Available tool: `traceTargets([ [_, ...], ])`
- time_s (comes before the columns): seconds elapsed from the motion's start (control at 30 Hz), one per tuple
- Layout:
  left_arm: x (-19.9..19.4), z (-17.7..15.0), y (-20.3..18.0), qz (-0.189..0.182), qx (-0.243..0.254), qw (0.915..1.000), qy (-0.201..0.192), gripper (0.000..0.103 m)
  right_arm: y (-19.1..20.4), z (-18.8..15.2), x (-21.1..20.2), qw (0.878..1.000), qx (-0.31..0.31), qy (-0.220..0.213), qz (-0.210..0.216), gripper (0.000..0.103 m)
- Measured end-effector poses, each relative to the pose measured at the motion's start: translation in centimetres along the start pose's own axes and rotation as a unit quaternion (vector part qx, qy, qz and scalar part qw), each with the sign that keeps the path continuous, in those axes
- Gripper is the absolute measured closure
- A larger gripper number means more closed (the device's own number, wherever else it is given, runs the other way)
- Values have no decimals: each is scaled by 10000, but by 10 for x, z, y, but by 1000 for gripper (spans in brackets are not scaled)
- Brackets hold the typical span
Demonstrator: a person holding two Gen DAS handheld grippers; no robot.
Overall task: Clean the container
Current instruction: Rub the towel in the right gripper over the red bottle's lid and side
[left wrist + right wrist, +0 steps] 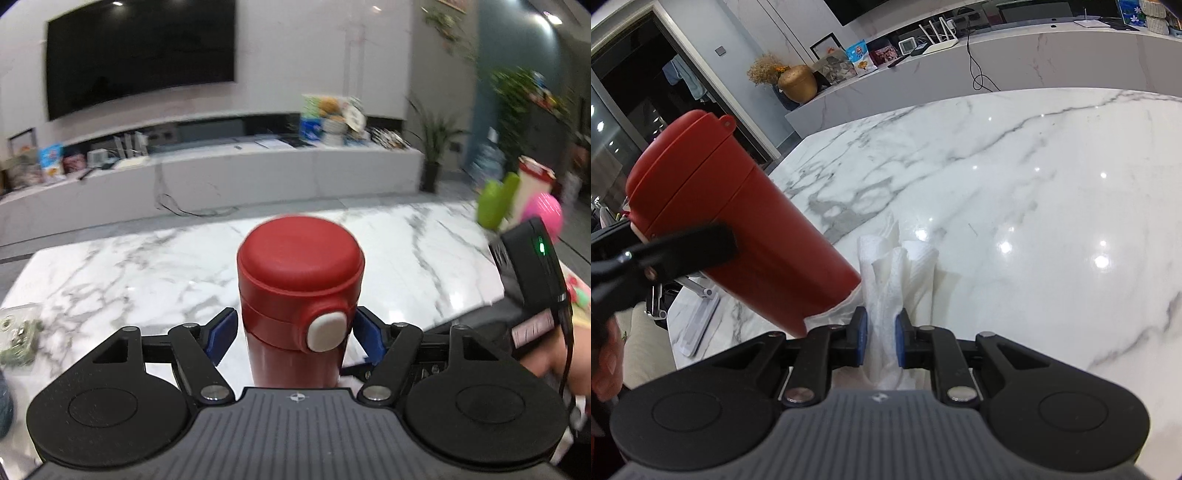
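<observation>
Flask: red flask (295,295) is being held above the marble, lid closed, its white button (325,333) facing the left camera; in the right view it is tilting, base toward the paper towel.
Worktop: white marble worktop (1015,177) is carrying glare spots and grey veins beneath both tools.
Left hand-held gripper: left hand-held gripper (293,334) is clamping the flask body just below the lid, blue pads (224,330) pressing on either side.
Right hand-held gripper: right hand-held gripper (881,341) is pinching a bunched white paper towel (897,273), fingers nearly together on it.
Paper towel: it is standing up from the fingers, its left edge touching the flask's base.
Background: dark television (140,55) is hanging on the wall.
</observation>
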State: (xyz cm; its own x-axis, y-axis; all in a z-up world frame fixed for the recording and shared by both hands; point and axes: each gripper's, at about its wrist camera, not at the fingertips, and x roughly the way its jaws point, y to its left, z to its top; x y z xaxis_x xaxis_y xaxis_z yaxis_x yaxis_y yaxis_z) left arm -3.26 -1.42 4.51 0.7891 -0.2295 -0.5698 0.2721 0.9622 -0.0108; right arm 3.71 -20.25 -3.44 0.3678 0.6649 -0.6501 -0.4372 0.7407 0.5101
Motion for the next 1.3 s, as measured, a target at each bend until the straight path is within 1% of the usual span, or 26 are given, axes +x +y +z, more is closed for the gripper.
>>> traceTargets([
  [0.07,-1,1,-4,166,-111,9997,-120,34,1,0,1,10000,3,1,-7,85],
  [0.2,5,4,-5,321,-183,9991,-213,32,5,-1,0,10000,-28,-4,-44,85],
  [0.23,7,4,-6,338,-146,9991,-232,33,5,-2,-2,10000,-36,-4,-51,85],
  [0.27,8,4,-6,334,-91,9991,-261,36,5,-2,-2,10000,-40,-12,-60,85],
  [0.3,8,4,-7,292,-32,9992,-285,40,5,-2,-2,10000,-41,-34,-69,85],
  [0.4,9,6,-6,155,105,9993,-308,41,5,0,-6,9998,-43,-184,-96,85],
  [0.57,13,12,6,-315,456,9981,-280,41,-3,10,-19,9990,88,-426,-104,85],
  [0.67,11,14,2,-582,650,9956,-330,41,-9,16,-34,9976,211,-658,-97,85],
  [0.73,11,17,0,-764,749,9935,-381,41,-12,20,-47,9956,263,-894,-66,85],
  [0.83,15,20,-4,-1060,817,9903,-376,41,-17,25,-68,9913,323,-1273,47,85],
  [0.93,20,20,-11,-1182,976,9876,-346,41,-21,28,-87,9853,375,-1644,290,85],
  [1.03,23,18,-16,-1257,1079,9858,-276,41,-22,29,-99,9806,343,-1841,580,85],
  [1.1,26,17,-16,-1299,1082,9853,-226,41,-20,29,-102,9798,231,-1857,704,85],
  [1.2,28,17,-16,-1335,1106,9847,-188,41,-17,28,-99,9806,34,-1743,899,85],
  [1.3,27,16,-12,-1376,1107,9842,-155,41,-16,28,-97,9824,-118,-1618,923,85],
])
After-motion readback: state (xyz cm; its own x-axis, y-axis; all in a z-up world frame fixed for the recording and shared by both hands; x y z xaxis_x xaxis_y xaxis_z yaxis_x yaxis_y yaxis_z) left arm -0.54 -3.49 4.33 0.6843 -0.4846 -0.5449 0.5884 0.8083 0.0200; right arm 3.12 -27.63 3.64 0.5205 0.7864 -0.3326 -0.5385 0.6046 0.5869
